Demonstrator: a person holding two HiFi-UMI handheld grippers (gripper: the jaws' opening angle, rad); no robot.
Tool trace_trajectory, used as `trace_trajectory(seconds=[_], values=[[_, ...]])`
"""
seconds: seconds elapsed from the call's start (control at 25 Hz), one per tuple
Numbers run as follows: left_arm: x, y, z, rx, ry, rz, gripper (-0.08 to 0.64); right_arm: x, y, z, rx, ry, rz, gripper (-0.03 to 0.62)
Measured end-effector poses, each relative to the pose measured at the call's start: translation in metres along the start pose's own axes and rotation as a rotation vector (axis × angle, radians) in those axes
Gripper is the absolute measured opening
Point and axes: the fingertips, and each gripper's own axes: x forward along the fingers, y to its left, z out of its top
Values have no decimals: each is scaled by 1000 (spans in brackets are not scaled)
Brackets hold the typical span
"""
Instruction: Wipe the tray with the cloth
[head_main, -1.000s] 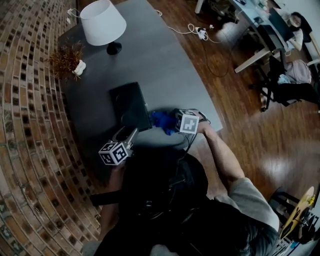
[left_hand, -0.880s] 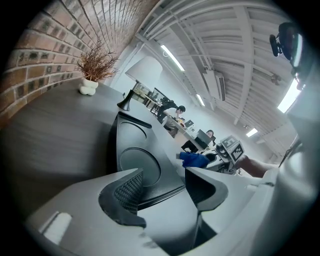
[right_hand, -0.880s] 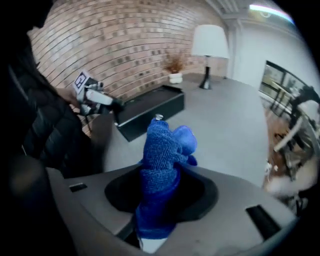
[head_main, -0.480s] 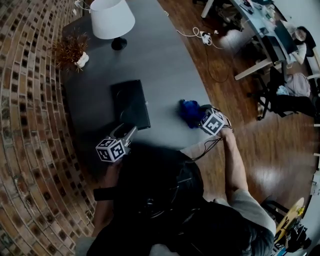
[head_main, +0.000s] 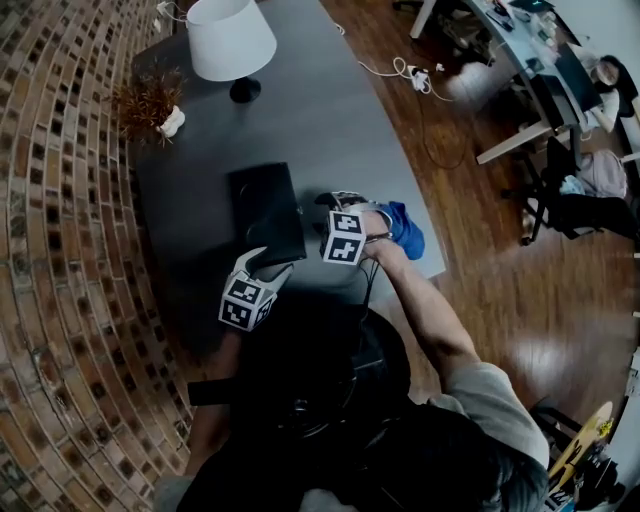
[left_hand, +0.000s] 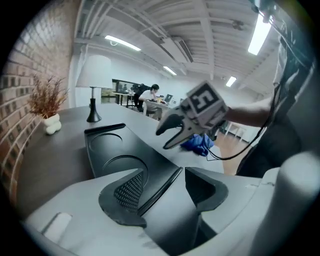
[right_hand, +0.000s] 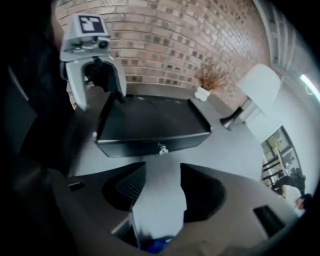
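The black tray lies on the grey table. My left gripper is at its near edge. In the left gripper view the left gripper straddles the tray rim, shut on it. My right gripper hovers just right of the tray, pointing at its side wall. The right gripper has its jaws closing with only bare table between them. The blue cloth lies bunched behind that hand near the table's right edge, and shows again as the cloth in the left gripper view.
A white lamp and a dried plant in a small vase stand at the table's far end. A brick wall runs along the left. Right of the table are wooden floor, cables, desks and a chair.
The right gripper swung out to the right with the cloth, then came back left to the tray without it. The cloth now lies by the table's right edge. The left gripper stayed at the tray.
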Motion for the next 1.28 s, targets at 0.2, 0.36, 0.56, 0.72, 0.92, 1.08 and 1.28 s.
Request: trace_trajectory(seconds=[0.2, 0.36, 0.56, 0.72, 0.92, 1.08, 1.28], values=[[5, -4, -8, 33, 62, -9, 265, 45, 3, 21, -114, 48, 121, 187], [7, -3, -11, 55, 77, -5, 265, 50, 6, 22, -141, 68, 173, 118], [6, 0, -12, 58, 76, 9, 251, 60, 4, 21, -223, 114, 127, 81], [7, 0, -11, 38, 72, 9, 210, 46, -4, -19, -332, 248, 104, 78], [7, 4, -11, 24, 79, 25, 206, 28, -22, -82, -287, 317, 65, 78], [9, 7, -14, -3, 83, 46, 202, 29, -30, -83, -271, 318, 31, 78], [10, 13, -16, -66, 76, 99, 202, 38, -49, -68, -258, 317, -1, 77]])
